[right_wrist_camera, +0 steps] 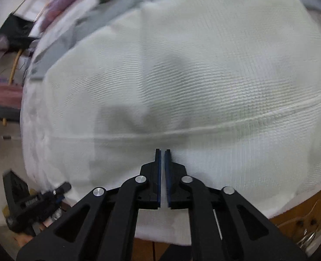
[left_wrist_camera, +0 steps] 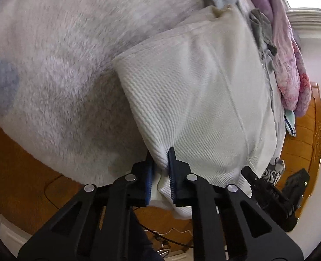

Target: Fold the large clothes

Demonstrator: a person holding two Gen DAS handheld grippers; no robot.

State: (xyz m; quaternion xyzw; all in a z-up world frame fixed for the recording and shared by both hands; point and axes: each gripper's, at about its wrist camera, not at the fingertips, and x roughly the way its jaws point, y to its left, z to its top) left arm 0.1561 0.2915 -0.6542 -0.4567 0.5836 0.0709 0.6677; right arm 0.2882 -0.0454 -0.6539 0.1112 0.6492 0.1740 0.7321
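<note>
A white ribbed garment (left_wrist_camera: pixel 193 91) lies partly folded on a fluffy pale blanket (left_wrist_camera: pixel 58 61) over a wooden bed. My left gripper (left_wrist_camera: pixel 160 152) is shut on the garment's near corner, with cloth bunched between its blue pads. In the right wrist view the same white garment (right_wrist_camera: pixel 193 76) fills the frame, with a seam running across it. My right gripper (right_wrist_camera: pixel 163 151) is shut on the garment's near edge, with a thin layer of cloth between the pads. The right gripper also shows in the left wrist view (left_wrist_camera: pixel 276 187) at the lower right.
A pile of purple and pink clothes (left_wrist_camera: pixel 289 50) and a grey garment (left_wrist_camera: pixel 260 28) lie along the far side. The wooden bed frame (left_wrist_camera: pixel 308 134) shows at the right and below. The left gripper appears at the lower left of the right wrist view (right_wrist_camera: pixel 34 200).
</note>
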